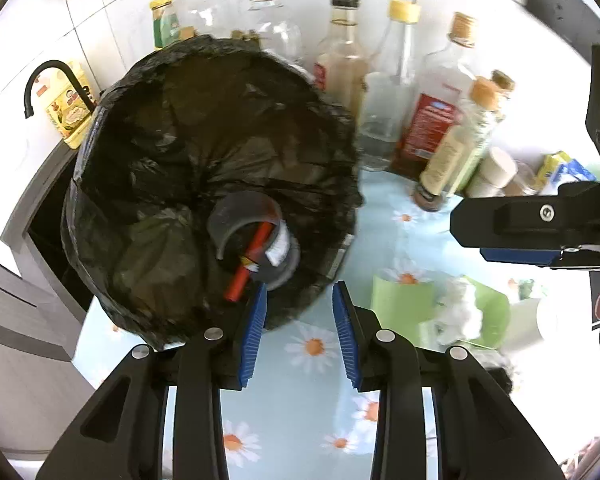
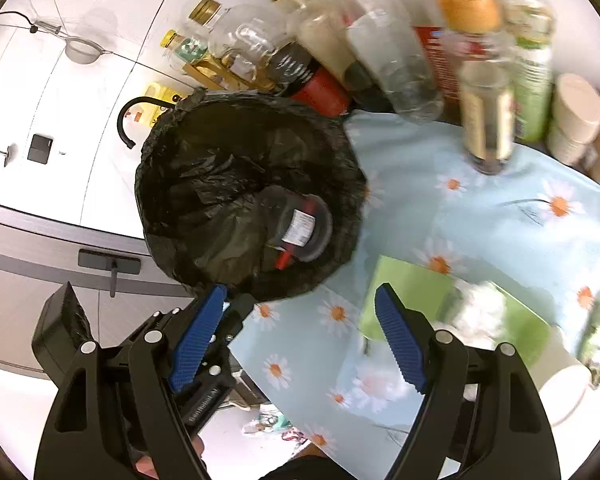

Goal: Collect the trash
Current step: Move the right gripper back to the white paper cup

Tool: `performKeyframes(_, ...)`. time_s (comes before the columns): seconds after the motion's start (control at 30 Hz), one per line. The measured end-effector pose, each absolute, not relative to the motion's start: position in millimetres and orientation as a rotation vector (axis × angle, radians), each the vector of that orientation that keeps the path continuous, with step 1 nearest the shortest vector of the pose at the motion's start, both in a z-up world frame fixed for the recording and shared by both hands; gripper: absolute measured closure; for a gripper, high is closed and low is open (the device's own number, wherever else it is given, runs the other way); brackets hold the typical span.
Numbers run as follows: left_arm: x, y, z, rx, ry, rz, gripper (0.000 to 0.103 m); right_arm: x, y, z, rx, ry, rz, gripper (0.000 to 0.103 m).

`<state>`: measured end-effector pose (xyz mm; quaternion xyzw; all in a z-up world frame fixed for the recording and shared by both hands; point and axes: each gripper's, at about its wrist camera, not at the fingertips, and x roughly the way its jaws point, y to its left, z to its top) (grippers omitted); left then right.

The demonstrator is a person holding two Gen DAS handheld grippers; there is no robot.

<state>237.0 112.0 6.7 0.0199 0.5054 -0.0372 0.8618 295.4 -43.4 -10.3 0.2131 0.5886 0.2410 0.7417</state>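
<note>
The bin [image 1: 204, 184], lined with a black bag, stands on the daisy-cloth counter [image 1: 300, 420] and already holds a clear plastic tub [image 1: 256, 236] and a red stick [image 1: 248, 260]; both jaws are empty, the left gripper [image 1: 300, 332] narrowly parted, the right gripper [image 2: 300, 340] wide. Left to collect, at about four o'clock from the bin, is what looks like crumpled white paper [image 1: 460, 308] on a green sheet [image 1: 404, 304], though blur makes that uncertain; the bottles [image 1: 404, 92] at one o'clock are probably not trash.
</note>
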Motion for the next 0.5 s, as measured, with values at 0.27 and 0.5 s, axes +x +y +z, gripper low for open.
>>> performKeyframes(0.27, 213, 85, 9, 0.024, 1.058, -0.091, 0.057, 264, -96, -7, 0.441, 1.285, 0.473, 0.025)
performKeyframes(0.5, 194, 63, 4, 0.01, 1.081, -0.093, 0.057, 237, -138, -3, 0.4, 1.272, 0.415, 0.025)
